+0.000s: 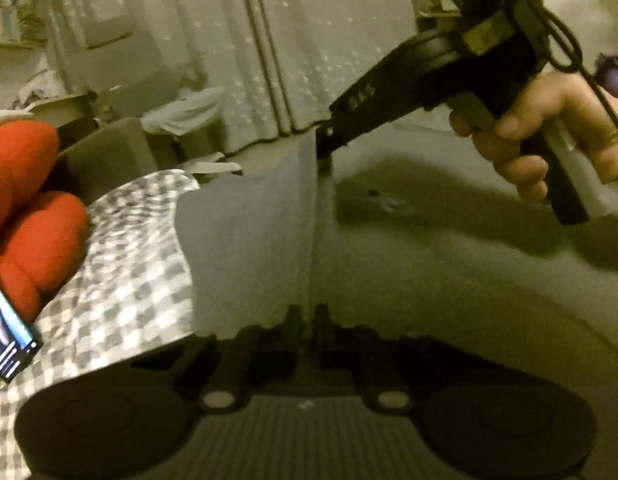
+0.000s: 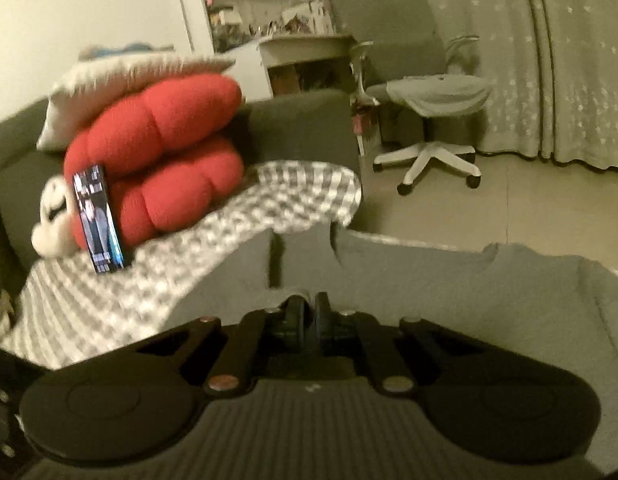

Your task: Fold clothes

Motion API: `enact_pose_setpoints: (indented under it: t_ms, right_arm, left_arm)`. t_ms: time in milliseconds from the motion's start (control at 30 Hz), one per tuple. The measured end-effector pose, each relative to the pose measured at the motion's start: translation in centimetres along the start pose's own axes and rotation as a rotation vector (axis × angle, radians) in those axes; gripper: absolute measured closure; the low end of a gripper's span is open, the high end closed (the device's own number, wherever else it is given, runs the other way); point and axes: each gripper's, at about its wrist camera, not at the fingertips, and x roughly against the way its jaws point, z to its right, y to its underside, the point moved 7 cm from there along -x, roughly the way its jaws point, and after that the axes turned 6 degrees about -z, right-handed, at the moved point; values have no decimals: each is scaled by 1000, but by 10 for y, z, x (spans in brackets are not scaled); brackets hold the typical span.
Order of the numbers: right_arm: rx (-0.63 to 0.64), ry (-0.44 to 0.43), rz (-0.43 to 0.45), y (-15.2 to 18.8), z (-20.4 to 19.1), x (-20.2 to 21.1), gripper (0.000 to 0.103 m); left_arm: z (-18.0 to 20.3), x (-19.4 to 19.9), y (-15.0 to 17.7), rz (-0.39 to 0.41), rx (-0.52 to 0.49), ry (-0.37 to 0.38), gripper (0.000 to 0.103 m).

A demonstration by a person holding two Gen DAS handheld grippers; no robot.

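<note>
A lived-in home room is showing here: star-patterned curtains [image 2: 557,60] are hanging to the floor, a white swivel chair [image 2: 429,120] is standing beside a cluttered shelf [image 2: 265,8]. A red plush cushion [image 2: 157,152] is lying on a checked blanket [image 2: 157,276] over a dark sofa [image 2: 301,128].

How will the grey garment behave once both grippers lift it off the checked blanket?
Likely floppy: the grey garment hangs in a sheet from the pinched edge between the left gripper and right gripper. Probably light, since a thin pinch holds it. The free part may sag and drag on the checked blanket.
</note>
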Motion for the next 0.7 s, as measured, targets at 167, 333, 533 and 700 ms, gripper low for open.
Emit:
enact_pose_setpoints:
  t_ms: [167,333,533,700]
  right_arm:
    - [27,-15,21,-26,-26,3,99]
    - [49,-34,38,-50,-56,-4,99]
    - [86,-53,44,-74,-95,-25,99]
    - [130,-84,28,-88,-133,-55,100]
  left_arm:
    - [-22,24,-4,97,136,-5,96]
    - [-57,41,-1,167,294,5,97]
    - [-103,48,10,223,505,49,97]
    - [-139,50,32,247,675,84,97]
